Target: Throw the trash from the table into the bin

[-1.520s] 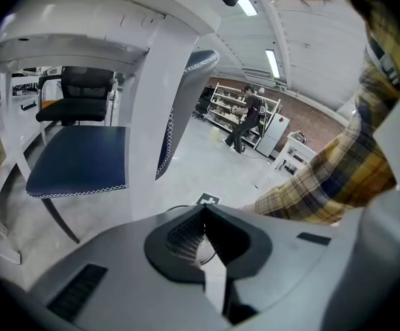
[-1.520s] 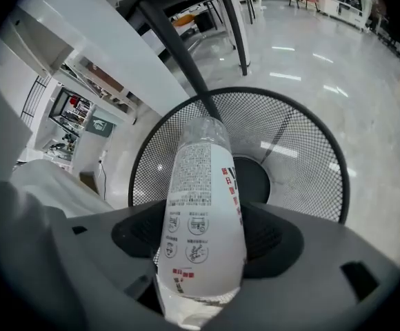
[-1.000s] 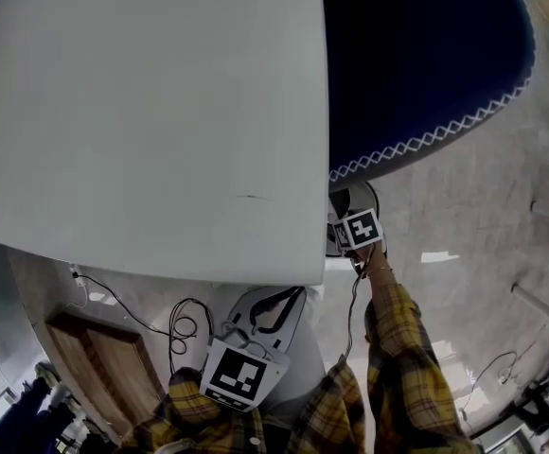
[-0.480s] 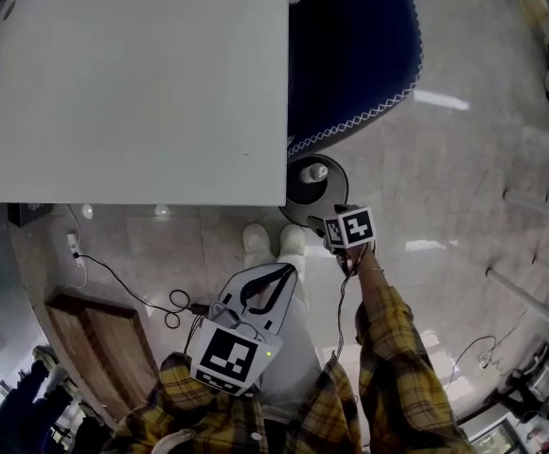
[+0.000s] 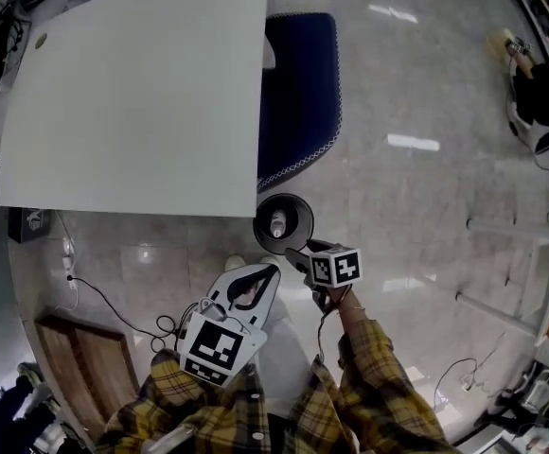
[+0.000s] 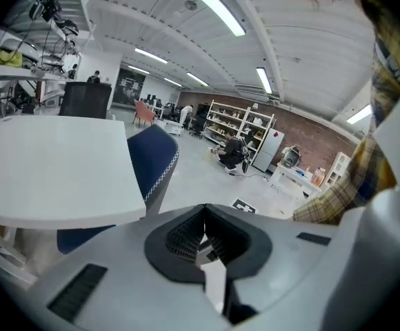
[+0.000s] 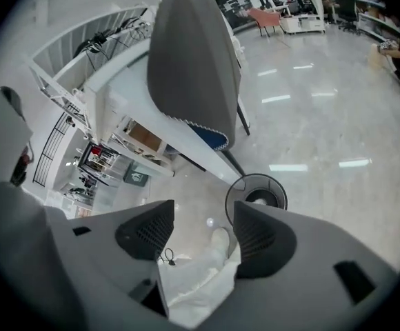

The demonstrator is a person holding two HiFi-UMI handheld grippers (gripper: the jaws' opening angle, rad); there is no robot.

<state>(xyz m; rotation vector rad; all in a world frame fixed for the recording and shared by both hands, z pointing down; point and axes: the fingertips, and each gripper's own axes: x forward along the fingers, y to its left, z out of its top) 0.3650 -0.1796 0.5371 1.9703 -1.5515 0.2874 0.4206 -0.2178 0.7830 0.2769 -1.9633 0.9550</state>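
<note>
A round black bin point(image 5: 282, 223) stands on the floor at the table's near right corner, with a white piece of trash point(image 5: 278, 223) inside it. The white table point(image 5: 132, 102) shows a bare top. My right gripper point(image 5: 298, 252) hangs just beside and above the bin; its jaws are closing with nothing between them. In the right gripper view the bin point(image 7: 256, 192) lies beyond the right gripper point(image 7: 203, 216), and white trousers and a shoe show through the gap. My left gripper point(image 5: 258, 274) is shut and empty, its left gripper point(image 6: 203, 218) pads meeting.
A blue chair point(image 5: 298, 93) is tucked at the table's right side, just behind the bin. A black cable point(image 5: 114, 301) and a wooden board point(image 5: 71, 367) lie on the floor at the lower left. A person point(image 5: 540, 93) sits far off at the right.
The head view has pulled back, so the table looks smaller and the whole bin now shows. Both grippers have risen; the right one has come off the bin's rim.
</note>
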